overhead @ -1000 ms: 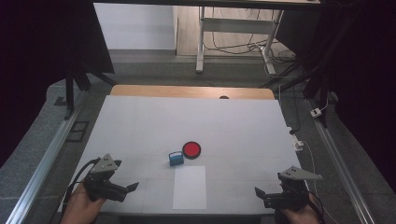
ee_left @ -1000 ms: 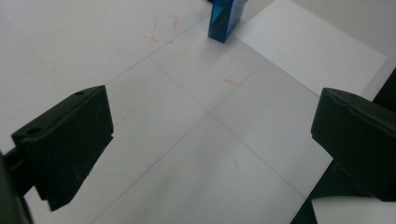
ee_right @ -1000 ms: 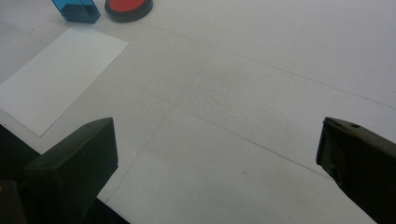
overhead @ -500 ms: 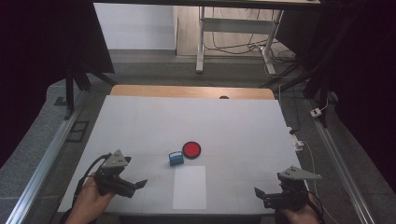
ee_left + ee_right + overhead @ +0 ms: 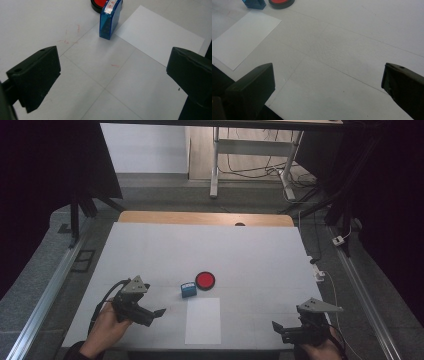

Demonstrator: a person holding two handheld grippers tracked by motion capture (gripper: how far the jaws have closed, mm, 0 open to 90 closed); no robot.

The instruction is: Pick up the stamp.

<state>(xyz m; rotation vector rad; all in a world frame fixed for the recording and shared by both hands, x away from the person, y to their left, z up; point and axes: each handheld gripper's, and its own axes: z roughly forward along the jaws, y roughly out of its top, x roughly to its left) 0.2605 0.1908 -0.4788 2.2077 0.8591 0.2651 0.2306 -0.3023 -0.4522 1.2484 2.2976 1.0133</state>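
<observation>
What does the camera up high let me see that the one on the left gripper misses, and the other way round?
High view alone: both hands with their grippers, the left gripper and the right gripper, the whole table and the floor with cables beyond it. Left gripper view alone: a close look at the blue stamp's label and faint red marks on the table surface, seen between its two wide-apart jaws. Both share: the blue stamp, the red ink pad next to it, and the white sheet of paper.
</observation>
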